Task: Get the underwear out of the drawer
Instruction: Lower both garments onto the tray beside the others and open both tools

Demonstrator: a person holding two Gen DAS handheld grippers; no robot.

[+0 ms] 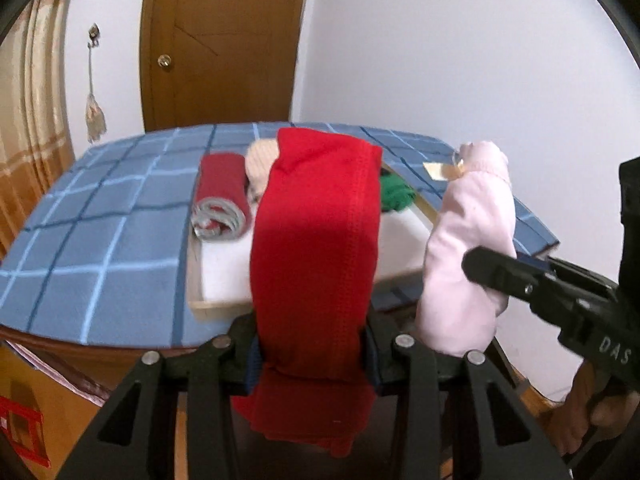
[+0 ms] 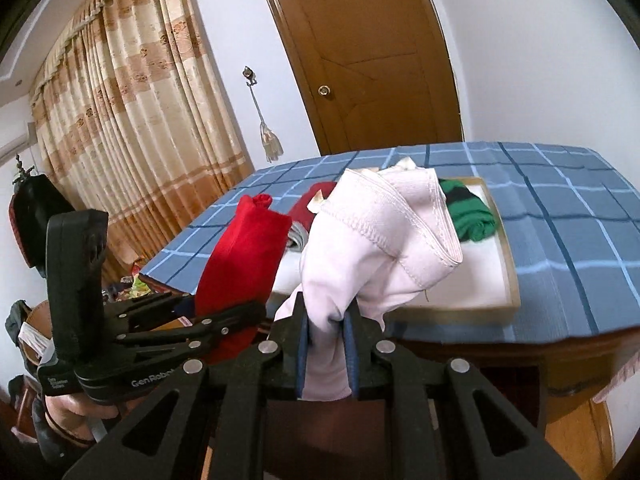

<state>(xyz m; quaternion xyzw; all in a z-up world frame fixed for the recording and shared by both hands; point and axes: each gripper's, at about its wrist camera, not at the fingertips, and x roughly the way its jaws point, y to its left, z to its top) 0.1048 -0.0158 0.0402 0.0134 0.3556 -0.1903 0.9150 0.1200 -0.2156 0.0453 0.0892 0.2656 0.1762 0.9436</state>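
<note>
L gripper [image 1: 312, 354] clamped on red pair [image 1: 316, 240]; R gripper [image 2: 326, 354] clamped on pink pair [image 2: 372, 248]. Both pairs hang above and in front of the drawer [image 1: 212, 304], clear of its rim. Step, I'd say: carry both out. Do it well by keeping the grips tight, lifting til the loose ends pass the rim, then setting them on the blue cloth [image 1: 100, 240] beside the drawer. L view shows a dark-red roll [image 1: 222, 200] & beige item [image 1: 260, 160] left in the drawer; R view mostly hides those but shows the green-black pair [image 2: 470, 212] w/ stripes & the curtain [image 2: 120, 120].
</note>
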